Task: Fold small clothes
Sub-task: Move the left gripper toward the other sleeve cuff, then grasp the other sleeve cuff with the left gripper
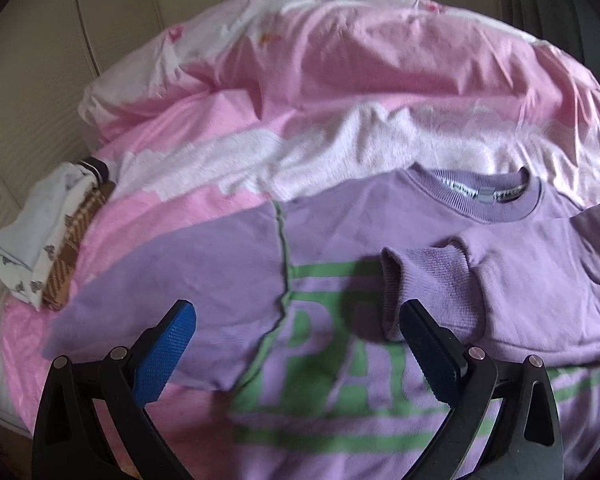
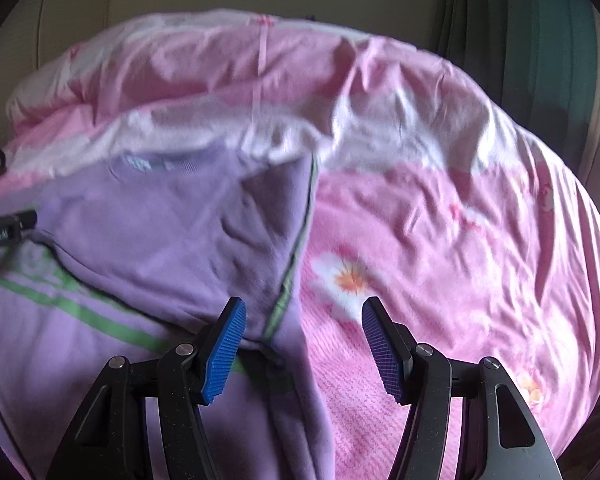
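Note:
A lilac sweatshirt (image 1: 340, 320) with green lettering lies face up on the pink bedding, its collar (image 1: 476, 196) at the far side. One sleeve is folded across the chest, and its ribbed cuff (image 1: 416, 276) sits near the middle. The other sleeve (image 1: 172, 272) lies spread out to the left. My left gripper (image 1: 300, 320) hovers open over the chest print with nothing between its blue pads. In the right wrist view, the right gripper (image 2: 303, 312) stands open above the sweatshirt's side edge (image 2: 288, 300) without pinching it. The left gripper (image 2: 8, 224) shows at that view's left edge.
A small pile of folded clothes (image 1: 40, 256), white printed fabric on brown plaid, sits at the bed's left edge. Rumpled pink and white flowered bedding (image 2: 440, 240) covers the rest of the bed. A cream wall panel (image 1: 40, 100) and dark curtains (image 2: 540, 60) stand behind.

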{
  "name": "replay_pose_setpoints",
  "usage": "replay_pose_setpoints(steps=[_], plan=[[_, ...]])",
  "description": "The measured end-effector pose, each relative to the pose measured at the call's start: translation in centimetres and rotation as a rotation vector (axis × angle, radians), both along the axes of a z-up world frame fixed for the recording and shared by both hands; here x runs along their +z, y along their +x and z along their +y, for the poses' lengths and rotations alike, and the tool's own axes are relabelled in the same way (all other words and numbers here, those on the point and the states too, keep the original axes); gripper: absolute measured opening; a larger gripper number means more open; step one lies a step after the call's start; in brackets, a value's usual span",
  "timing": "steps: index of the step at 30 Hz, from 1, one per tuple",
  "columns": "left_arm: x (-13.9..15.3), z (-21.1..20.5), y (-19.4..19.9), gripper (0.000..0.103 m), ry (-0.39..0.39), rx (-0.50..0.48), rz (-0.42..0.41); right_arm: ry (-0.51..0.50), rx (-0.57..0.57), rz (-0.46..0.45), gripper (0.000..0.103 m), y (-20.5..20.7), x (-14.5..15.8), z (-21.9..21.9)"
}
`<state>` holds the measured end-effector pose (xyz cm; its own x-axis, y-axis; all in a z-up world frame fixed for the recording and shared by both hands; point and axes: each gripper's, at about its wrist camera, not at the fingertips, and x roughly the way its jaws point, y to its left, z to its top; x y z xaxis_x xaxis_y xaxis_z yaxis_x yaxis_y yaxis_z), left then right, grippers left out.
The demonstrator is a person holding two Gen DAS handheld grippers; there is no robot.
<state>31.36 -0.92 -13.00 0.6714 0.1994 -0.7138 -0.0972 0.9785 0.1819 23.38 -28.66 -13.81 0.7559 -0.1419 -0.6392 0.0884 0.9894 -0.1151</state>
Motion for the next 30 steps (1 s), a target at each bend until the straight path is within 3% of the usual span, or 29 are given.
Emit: replay_pose_setpoints(steps=[6,13,20,23,25,30], plan=[[2.2,3.7,-3.6,0.103,-0.003,0.034,-0.055,0.024,0.048,-0.082,0.061,-2.0,3.5,3.0],[2.9,11.3,-8.4,0.103,0.004,0.123,-0.099,0.056,0.132,-0.122,0.061,-3.5,4.8,9.5],[1.5,19.6,-11.2,0.103,-0.096,0.205,-0.121,0.085,0.226,-0.130,0.061,-4.9,4.8,17.7],[0.4,22.6,-11.6,0.089,-0.075,0.242,-0.124,0.088,0.263,-0.139,0.061,-5.6,4.8,21.1],[-0.3,24.5,-11.7,0.082,-0.118,0.254,-0.114,0.079,0.289,-0.147,0.061,-6.0,4.8,23.2],[-1.5,27.6,-11.1,0.076,-0.232,0.267,-0.125,0.050,0.346,-0.134,0.061,-6.5,4.3,26.9]])
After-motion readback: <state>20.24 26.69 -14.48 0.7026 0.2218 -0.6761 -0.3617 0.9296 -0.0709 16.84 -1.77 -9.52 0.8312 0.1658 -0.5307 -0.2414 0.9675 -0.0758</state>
